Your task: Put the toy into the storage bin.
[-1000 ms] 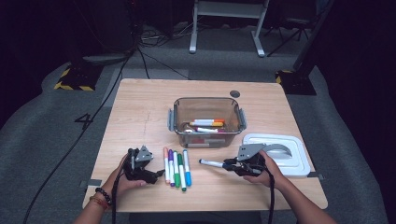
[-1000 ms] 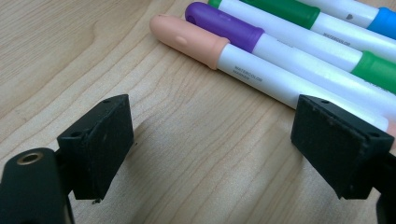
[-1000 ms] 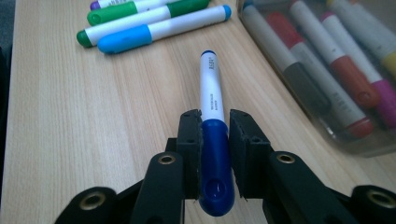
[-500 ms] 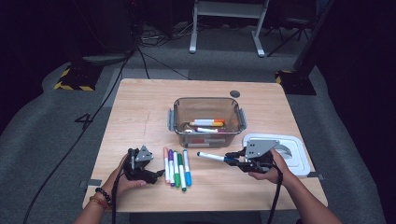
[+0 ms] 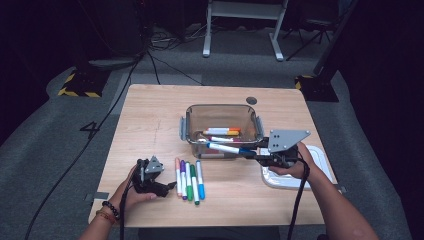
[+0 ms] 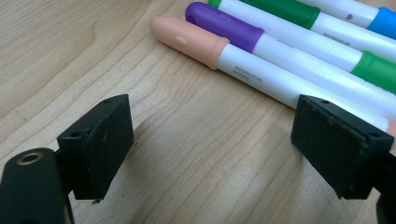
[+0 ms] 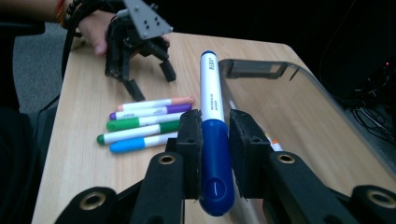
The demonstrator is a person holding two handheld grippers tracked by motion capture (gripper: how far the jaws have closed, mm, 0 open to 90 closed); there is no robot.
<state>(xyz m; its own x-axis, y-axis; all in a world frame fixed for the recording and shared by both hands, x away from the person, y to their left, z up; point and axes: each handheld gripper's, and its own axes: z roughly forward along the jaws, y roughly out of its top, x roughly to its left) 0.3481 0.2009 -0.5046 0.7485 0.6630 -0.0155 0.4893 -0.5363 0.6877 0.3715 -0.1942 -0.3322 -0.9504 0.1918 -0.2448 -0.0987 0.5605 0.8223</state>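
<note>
My right gripper (image 5: 251,153) is shut on a blue-capped white marker (image 5: 224,148), held level above the front rim of the clear brown bin (image 5: 192,114). In the right gripper view the pads (image 7: 191,135) clamp the marker's blue cap (image 7: 215,158), and its white barrel points forward past the bin's wall (image 7: 280,98). My left gripper (image 5: 169,186) rests on the table with its jaws wide open just left of a row of several markers (image 5: 188,179). In the left gripper view a peach-capped marker (image 6: 187,39) and a purple-capped one (image 6: 224,23) lie just beyond the open gripper (image 6: 219,140).
The bin holds a few markers (image 5: 222,132), one with an orange cap. A white lid (image 5: 322,162) lies on the table under my right hand. A small dark disc (image 5: 251,100) sits behind the bin. The far left of the wooden table (image 5: 145,120) is bare.
My right gripper has risen from the table with the blue-capped marker and carried it back over the bin's front rim. The left gripper has stayed in place.
</note>
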